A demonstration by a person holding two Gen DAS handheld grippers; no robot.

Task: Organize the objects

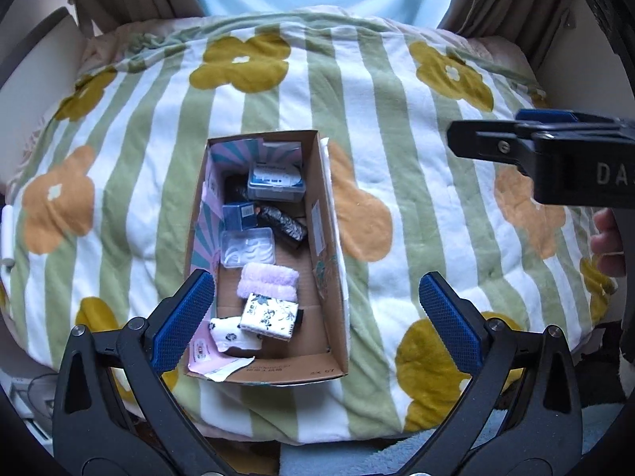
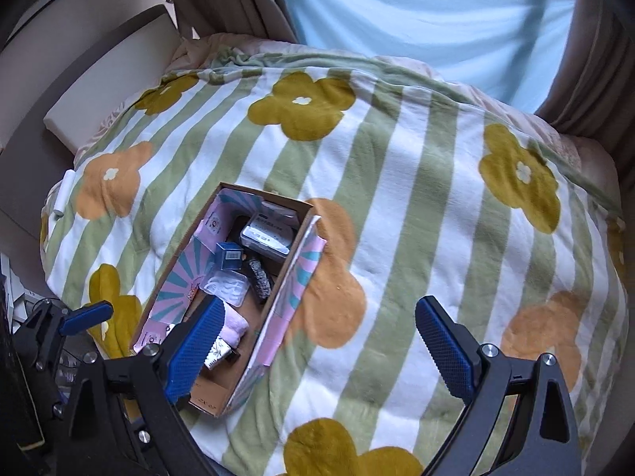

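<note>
Box (image 1: 274,373) sat centre-left on bed (image 1: 397,158), already packed.

Left gripper (image 1: 317,313) and right gripper (image 2: 317,341) hung spread, empty. Looked light, thin-walled, easily crushed; best pinched at a long wall rim, never by the soft towel (image 1: 268,281) inside.

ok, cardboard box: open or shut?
Open. The cardboard box has no lid on top; the pink towel and clear case inside show from above.

Matt cardboard box (image 1: 335,277), fleecy cloth blanket (image 1: 397,91), clear glossy plastic case (image 1: 248,252)
</note>
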